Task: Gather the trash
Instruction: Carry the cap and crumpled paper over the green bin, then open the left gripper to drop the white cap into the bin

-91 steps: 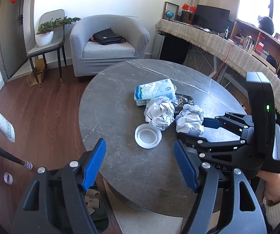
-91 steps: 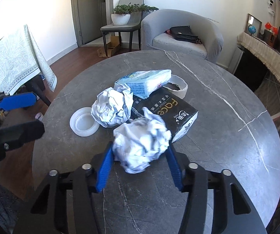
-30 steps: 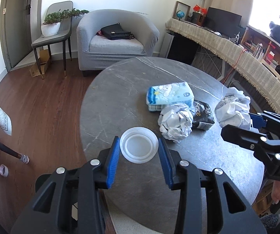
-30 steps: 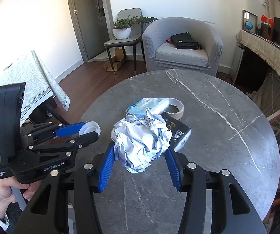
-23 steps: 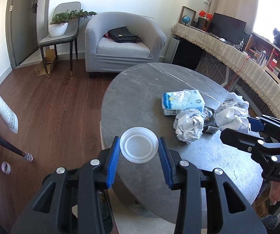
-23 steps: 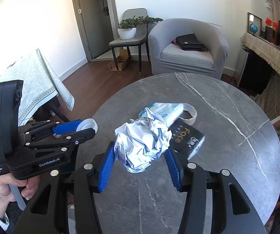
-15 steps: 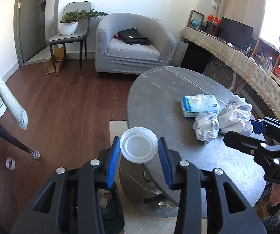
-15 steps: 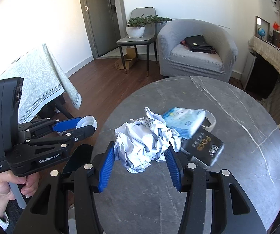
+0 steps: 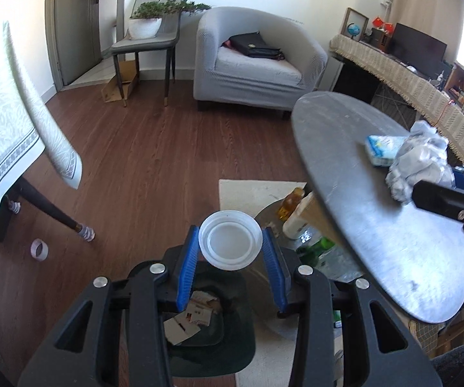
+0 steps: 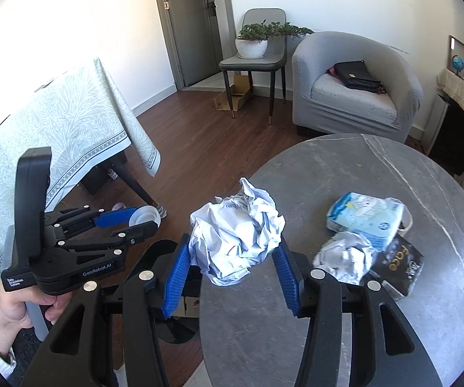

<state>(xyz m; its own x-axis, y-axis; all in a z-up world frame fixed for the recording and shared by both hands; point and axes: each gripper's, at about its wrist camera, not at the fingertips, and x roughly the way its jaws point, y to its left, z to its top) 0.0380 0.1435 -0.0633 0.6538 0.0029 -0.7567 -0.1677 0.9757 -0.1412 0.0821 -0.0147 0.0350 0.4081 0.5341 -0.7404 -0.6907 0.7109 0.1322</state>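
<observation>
Both grippers: swung off the table (image 9: 377, 225) toward the bin (image 9: 232, 348).
Left gripper (image 9: 230, 259): clamped the lid (image 9: 230, 240), probably above it.
Right gripper (image 10: 232, 277): gripped the paper ball (image 10: 237, 238).

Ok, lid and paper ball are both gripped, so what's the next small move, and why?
Probably open the left gripper: its white lid hangs over the dark bin on the floor. The right gripper, clamping the crumpled paper, is above the round table edge.

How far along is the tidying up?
Partway. The bin already holds some scraps. In hand: the left tool grips a white lid above the bin, and the right tool holds a paper ball. Left on the table: another paper ball, a tissue pack and a black box.
</observation>
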